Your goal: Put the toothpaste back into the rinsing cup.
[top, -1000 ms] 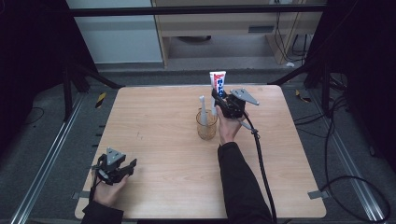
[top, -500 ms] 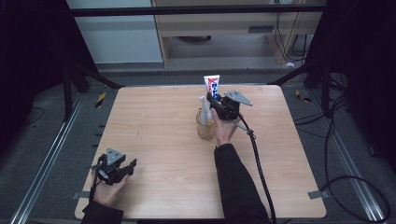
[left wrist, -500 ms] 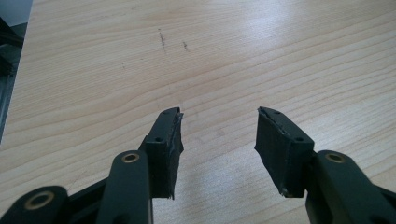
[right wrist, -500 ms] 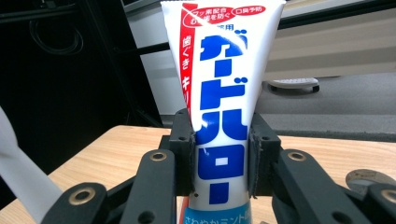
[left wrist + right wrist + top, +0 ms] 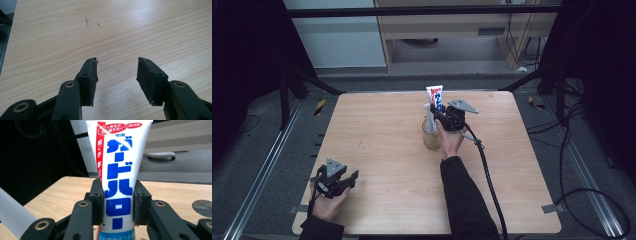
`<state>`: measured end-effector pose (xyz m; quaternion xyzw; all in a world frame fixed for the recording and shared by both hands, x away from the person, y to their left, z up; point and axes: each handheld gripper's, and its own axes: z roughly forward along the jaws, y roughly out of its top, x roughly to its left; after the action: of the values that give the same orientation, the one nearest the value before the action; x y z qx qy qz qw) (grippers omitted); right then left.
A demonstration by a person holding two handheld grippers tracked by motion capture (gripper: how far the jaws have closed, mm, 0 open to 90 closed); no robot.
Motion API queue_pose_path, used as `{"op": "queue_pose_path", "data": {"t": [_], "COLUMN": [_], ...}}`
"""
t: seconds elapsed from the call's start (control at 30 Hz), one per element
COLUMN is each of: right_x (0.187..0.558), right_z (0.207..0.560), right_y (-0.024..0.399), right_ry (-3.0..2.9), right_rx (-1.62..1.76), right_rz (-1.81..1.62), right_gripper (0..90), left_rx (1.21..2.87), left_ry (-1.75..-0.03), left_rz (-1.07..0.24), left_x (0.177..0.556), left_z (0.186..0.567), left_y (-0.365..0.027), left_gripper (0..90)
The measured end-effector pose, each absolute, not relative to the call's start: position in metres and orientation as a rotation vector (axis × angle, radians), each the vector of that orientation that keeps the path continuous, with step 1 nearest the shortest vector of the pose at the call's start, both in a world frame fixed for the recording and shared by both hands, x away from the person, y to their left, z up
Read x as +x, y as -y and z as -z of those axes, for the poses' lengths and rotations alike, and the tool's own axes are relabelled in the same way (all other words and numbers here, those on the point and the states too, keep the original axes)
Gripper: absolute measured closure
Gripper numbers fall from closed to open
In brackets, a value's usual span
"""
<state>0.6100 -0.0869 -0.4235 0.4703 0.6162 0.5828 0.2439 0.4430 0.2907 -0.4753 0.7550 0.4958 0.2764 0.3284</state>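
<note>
Right gripper (image 5: 117,202) pinches the tube (image 5: 117,170) upright; since a second ago it has carried the tube left to directly over the cup (image 5: 430,137), beside the white item (image 5: 428,114) standing in it. Lowering in appears next. Left gripper (image 5: 117,75) rests spread near the table's (image 5: 377,120) front-left corner; open room all round.

Layout relative to the cup (image 5: 431,136): the cup stands on the table (image 5: 387,130), behind its centre. The tube (image 5: 435,98) stands upright above the cup, between the right gripper's (image 5: 438,113) jaws. The left gripper (image 5: 343,180) rests well apart, toward the near left corner.
</note>
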Motion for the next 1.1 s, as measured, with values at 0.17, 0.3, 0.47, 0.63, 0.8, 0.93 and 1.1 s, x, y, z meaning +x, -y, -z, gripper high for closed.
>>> {"op": "queue_pose_path", "data": {"t": [0.17, 0.3, 0.47, 0.63, 0.8, 0.93, 1.1], "right_x": [0.608, 0.606, 0.603, 0.603, 0.601, 0.597, 0.592], "right_z": [0.425, 0.428, 0.430, 0.431, 0.429, 0.429, 0.428], "right_y": [0.087, 0.091, 0.090, 0.090, 0.091, 0.092, 0.096], "right_ry": [-1.706, -1.713, -1.763, -1.799, -1.851, -1.881, -1.905], "right_rx": [1.283, 1.296, 1.291, 1.281, 1.260, 1.254, 1.230], "right_rz": [-1.557, -1.572, -1.553, -1.518, -1.464, -1.422, -1.355], "right_gripper": [66.9, 66.5, 65.4, 63.9, 60.1, 59.7, 56.9], "left_rx": [1.977, 1.979, 1.980, 1.982, 1.984, 1.983, 1.985], "left_ry": [-1.299, -1.298, -1.297, -1.296, -1.295, -1.294, -1.296], "left_rz": [-0.723, -0.724, -0.725, -0.725, -0.723, -0.726, -0.725], "left_x": [0.443, 0.443, 0.443, 0.443, 0.443, 0.443, 0.443], "left_z": [0.475, 0.476, 0.476, 0.476, 0.476, 0.476, 0.476], "left_y": [-0.291, -0.291, -0.290, -0.290, -0.290, -0.289, -0.289], "left_gripper": [49.7, 49.7, 49.7, 49.7, 49.7, 49.7, 49.7]}}
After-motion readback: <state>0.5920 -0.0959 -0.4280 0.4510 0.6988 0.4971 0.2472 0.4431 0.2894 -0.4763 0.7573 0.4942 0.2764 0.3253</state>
